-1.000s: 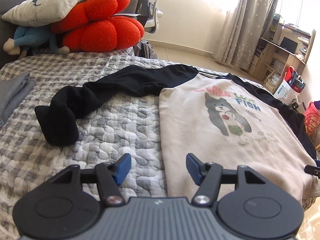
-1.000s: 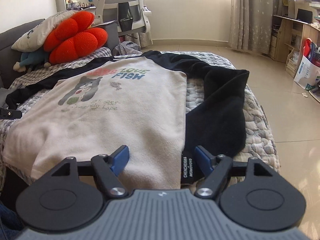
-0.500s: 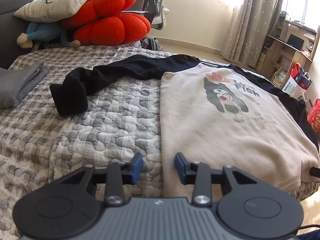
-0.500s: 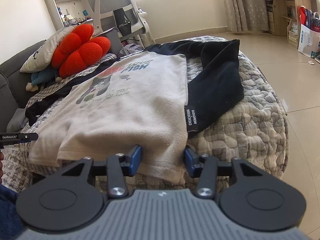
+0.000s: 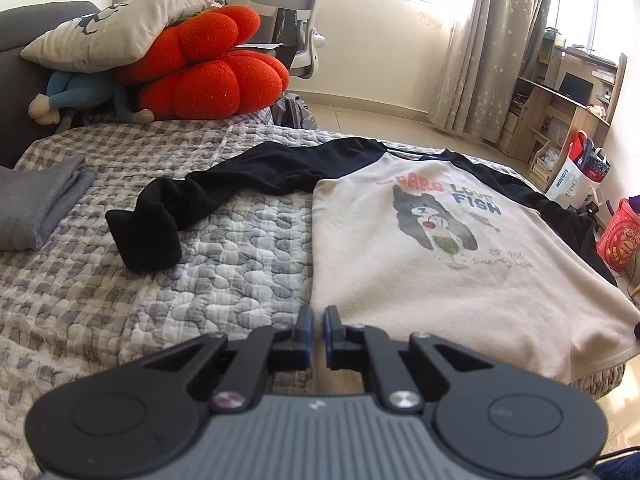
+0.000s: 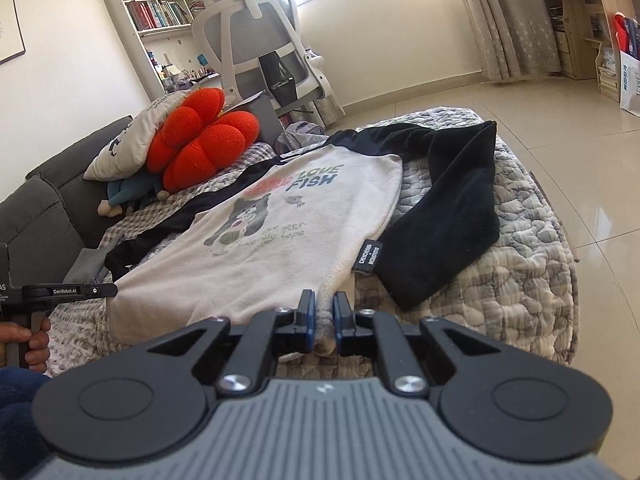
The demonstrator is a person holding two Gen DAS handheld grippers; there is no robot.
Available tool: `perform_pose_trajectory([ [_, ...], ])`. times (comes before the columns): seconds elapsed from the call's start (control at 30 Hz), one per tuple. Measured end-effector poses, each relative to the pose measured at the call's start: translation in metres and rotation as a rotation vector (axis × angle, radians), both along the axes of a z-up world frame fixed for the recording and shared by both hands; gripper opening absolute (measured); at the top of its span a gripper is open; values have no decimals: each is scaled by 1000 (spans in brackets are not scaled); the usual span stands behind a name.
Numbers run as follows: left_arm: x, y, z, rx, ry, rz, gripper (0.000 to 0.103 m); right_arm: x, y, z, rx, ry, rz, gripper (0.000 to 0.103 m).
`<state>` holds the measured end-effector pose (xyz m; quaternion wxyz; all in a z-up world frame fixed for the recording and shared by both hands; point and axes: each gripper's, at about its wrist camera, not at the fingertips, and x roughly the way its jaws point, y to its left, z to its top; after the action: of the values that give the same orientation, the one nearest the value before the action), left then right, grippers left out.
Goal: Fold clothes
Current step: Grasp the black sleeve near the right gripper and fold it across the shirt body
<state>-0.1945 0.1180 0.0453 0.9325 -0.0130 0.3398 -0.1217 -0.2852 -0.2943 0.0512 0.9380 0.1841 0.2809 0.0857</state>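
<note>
left claw (image 5: 318, 330) – clamped on sweatshirt (image 5: 420, 248) hem | right claw (image 6: 324, 322) – same hem

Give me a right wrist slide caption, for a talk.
Right gripper pinches the hem of a cream sweatshirt on the bed.

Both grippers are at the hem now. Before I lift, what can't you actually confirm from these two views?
- Left gripper: its own fingers hide whether the sweatshirt hem is pinched, left wrist view.
- Right gripper: cloth shows between the fingers, but the body hides how deep.
- Right sleeve cuff: drops behind the sweatshirt, left wrist view.
- Grey folded cloth: cut by the left edge.
</note>
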Motion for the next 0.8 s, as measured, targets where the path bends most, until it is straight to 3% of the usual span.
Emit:
perform_pose_trajectory([
  [0.17, 1, 1, -16, 18, 45, -27, 6, 5, -5, -10, -15, 49, -13, 14],
  [0.2, 1, 3, -18, 19, 55, -20, 6, 6, -7, -12, -17, 58, -26, 19],
  [0.33, 6, 21, -13, -18, 59, 21, 7, 9, -35, -17, 41, 62, -155, 22],
  [0.43, 11, 27, -7, -37, 52, 37, 9, 12, -50, -23, 119, 67, -205, 38],
  [0.53, 14, 23, -4, -21, 52, 36, 14, 16, -49, -27, 138, 75, -222, 38],
  [0.67, 16, 16, -5, -18, 57, 50, 41, 20, -46, -27, 137, 87, -239, 38],
  [0.8, 15, 10, -10, -21, 67, 70, 43, 23, -47, -28, 129, 94, -263, 39],
])
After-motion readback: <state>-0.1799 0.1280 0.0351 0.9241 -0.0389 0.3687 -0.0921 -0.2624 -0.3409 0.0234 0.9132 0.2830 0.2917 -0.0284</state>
